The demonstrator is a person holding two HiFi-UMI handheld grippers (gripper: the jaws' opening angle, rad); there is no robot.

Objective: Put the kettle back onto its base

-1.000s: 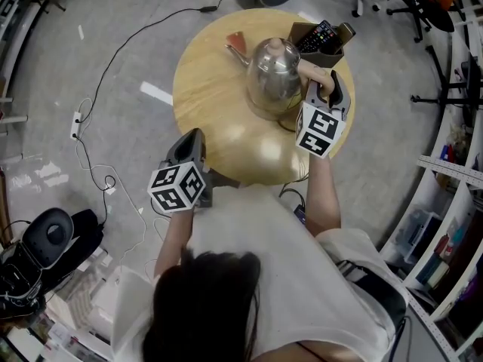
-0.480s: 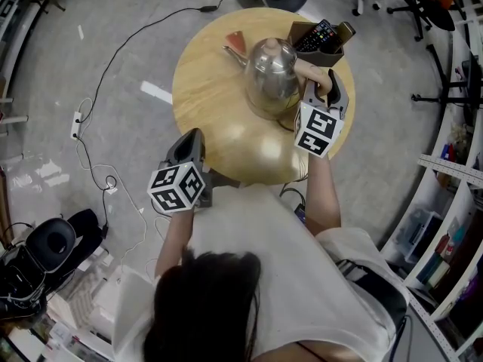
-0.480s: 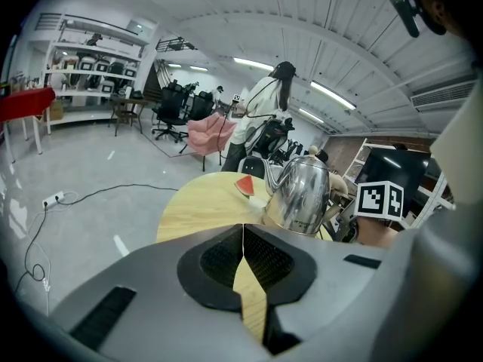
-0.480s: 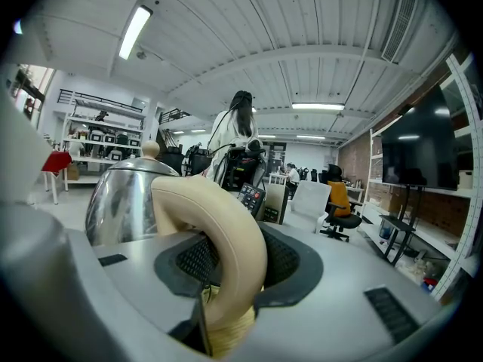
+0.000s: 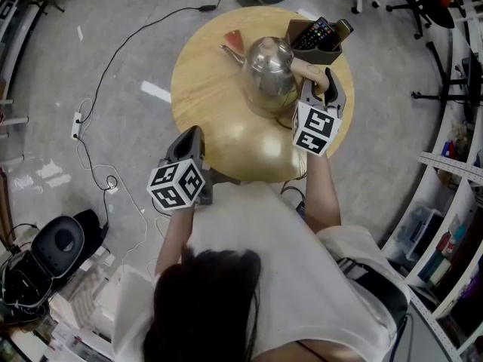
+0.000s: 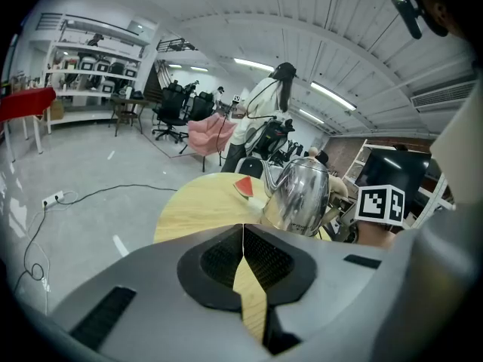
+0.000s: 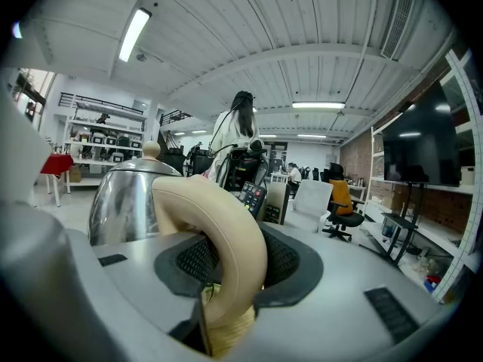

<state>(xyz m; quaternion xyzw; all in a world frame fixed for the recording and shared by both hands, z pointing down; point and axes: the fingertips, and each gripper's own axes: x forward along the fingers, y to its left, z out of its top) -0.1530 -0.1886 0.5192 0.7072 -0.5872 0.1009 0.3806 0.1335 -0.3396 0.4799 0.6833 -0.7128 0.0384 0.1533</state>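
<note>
The kettle [image 5: 268, 70] is recorded upright at the far side of the surface [image 5: 207, 89], its handle [image 7: 219, 232] pinched from the near right by the right tongs [image 5: 323, 89]; the left tongs [image 5: 189, 145], pressed together and empty, are held well apart.

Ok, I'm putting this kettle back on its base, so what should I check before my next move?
1. Grip on the kettle: ok, the right gripper is closed on the beige handle.
2. Left gripper out of the way: ok, shut and empty, by the table's near edge.
3. Base free and lined up: cannot tell, the kettle hides it.
4. Watermelon slice clear: ok, it lies apart, beside the spout.
5. Remote box clear: cannot tell, it stands close behind the handle.
</note>
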